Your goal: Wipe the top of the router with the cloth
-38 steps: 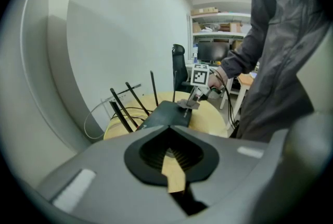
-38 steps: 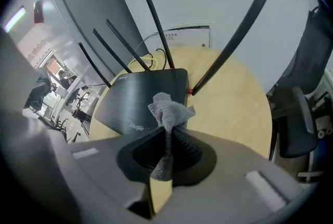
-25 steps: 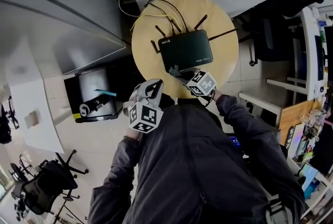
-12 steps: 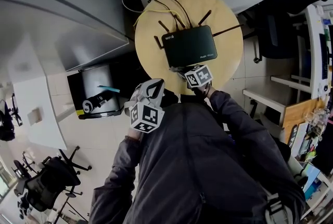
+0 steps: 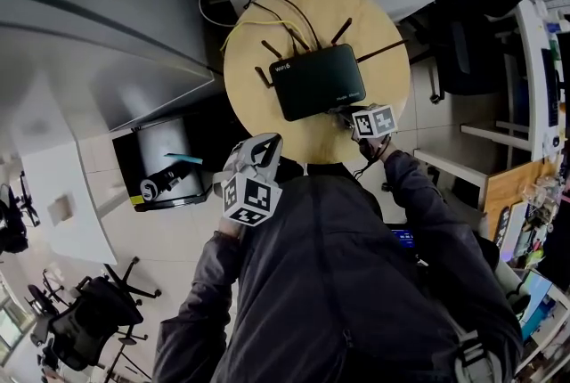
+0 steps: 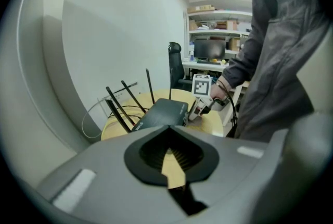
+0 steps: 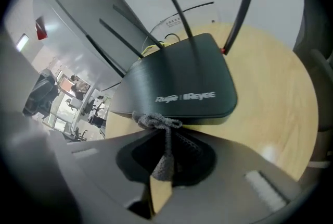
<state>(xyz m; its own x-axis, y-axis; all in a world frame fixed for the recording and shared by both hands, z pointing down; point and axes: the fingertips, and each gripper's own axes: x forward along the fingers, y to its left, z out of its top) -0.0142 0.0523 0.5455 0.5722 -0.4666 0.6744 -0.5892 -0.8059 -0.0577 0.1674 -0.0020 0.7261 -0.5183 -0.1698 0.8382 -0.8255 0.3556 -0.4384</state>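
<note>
The right claw [image 7: 165, 137] is clamped on a grey cloth [image 7: 162, 158]. The cloth's bunched end pokes out just ahead of it, at the near edge of the black router [image 7: 182, 87] on the round table [image 7: 281, 113]. Only the head view shows the left claw [image 5: 258, 163] back by the person's chest. Its own view shows its jaws closed on nothing, with the router well ahead.

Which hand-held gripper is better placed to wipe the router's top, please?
The right hand-held gripper: shut on the cloth at the router's near edge. The left hand-held gripper is empty, short of the table.
</note>
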